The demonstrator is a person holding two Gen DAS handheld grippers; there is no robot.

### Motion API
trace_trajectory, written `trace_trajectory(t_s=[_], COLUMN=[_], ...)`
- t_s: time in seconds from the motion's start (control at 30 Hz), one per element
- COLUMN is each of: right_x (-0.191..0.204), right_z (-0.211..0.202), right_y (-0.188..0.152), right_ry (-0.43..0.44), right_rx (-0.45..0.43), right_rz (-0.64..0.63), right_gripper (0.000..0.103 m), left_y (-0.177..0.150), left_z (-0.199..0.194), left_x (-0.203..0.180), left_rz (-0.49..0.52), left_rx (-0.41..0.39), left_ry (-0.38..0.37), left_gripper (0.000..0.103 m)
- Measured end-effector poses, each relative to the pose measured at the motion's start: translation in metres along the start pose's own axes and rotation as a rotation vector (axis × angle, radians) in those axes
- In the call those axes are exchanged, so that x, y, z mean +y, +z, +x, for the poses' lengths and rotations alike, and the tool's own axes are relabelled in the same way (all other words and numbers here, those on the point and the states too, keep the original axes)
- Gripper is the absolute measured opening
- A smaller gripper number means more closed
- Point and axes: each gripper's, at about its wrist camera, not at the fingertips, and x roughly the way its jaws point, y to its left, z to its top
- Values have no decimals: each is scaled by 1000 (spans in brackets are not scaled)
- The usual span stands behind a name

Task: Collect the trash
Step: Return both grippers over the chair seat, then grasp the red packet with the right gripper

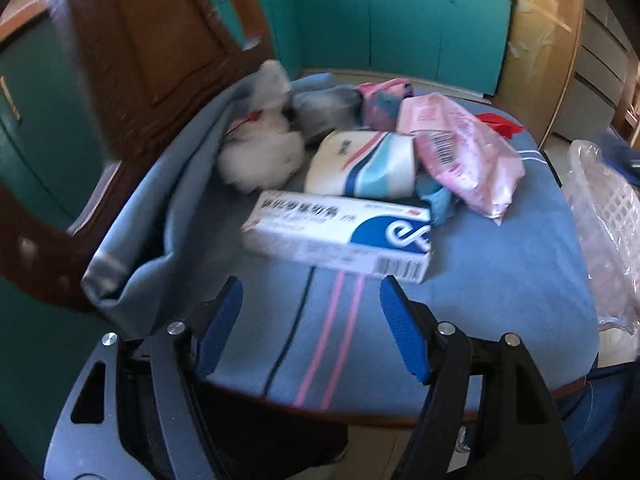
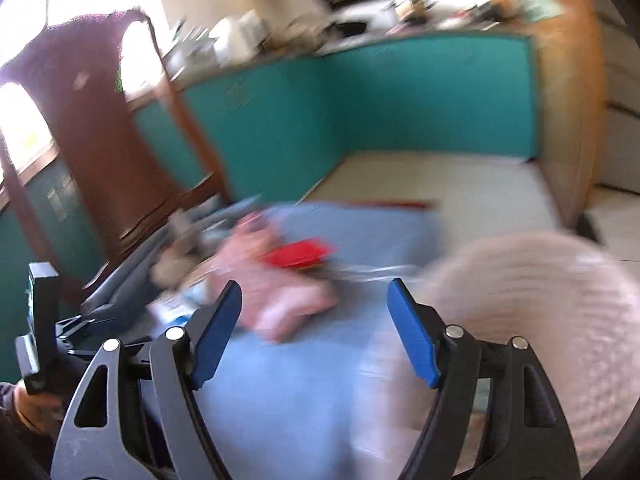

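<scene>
While both tongs gape empty, white box [image 1: 340, 236] lies near the blue cloth's [image 1: 500, 280] front edge

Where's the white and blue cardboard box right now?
Left wrist view, centre: the box lies on the blue cloth, just ahead of the open left gripper, in front of the pink packet.

Black jaws, blue ribbed pads [image 1: 218, 328]

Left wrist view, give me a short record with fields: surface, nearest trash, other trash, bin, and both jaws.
surface: blue striped cloth
nearest trash: white and blue carton, lying flat just beyond the left gripper
other trash: pink wrapper, crumpled white tissue
bin: white mesh basket with a plastic liner, at the right edge
left jaws: open, empty
right jaws: right gripper open, empty
</scene>
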Motion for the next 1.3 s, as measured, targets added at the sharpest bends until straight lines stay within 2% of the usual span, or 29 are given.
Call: trace_trajectory(t_s=[0.1, 0.23, 0.33, 0.43, 0.53, 0.63, 0.7, 0.8, 1.0, 1.07, 1.17, 1.3], right_x=[37, 49, 52, 54, 56, 62, 65, 54, 8, -3, -6, -10], right_z=[50, 88, 98, 96, 88, 73, 59, 46, 51, 52, 50, 58], right_y=[6, 9, 3, -6, -15, -24, -24, -15, 3, 9, 16, 21], right_ry=[-56, -53, -35, 12, 77, 219, 271, 230, 58, 47, -10, -83], right_rx=[79, 153, 183, 200, 237, 285, 258, 189, 111, 84, 38, -5], right_rz=[-155, -199, -203, -205, -203, -216, -228, -186, -26, 31, 63, 96], right_gripper=[74, 78, 80, 80, 75, 75, 75, 77, 80, 80, 81, 88], left_y=[-1, -5, -11, -11, -11, -13, -14, -15, -18, -19, -20, -21], left_z=[-11, -27, -30, -29, -23, -20, -21, -21, -19, -18, -16, -12], left_x=[1, 9, 18, 27, 29, 25, 22, 21, 22, 22, 20, 18], left_rz=[-15, -14, -16, -51, -82, -89, -77, -76, -80, -79, -72, -64], left_rx=[-5, -28, -32, -22, 0, 10, 8, 9, 18, 19, 24, 29], left_ry=[-6, -4, 12, 15, -17, -39, -37, -38, -41, -44, -46, -54], left_gripper=[72, 75, 75, 75, 75, 75, 75, 75, 75, 76, 76, 76])
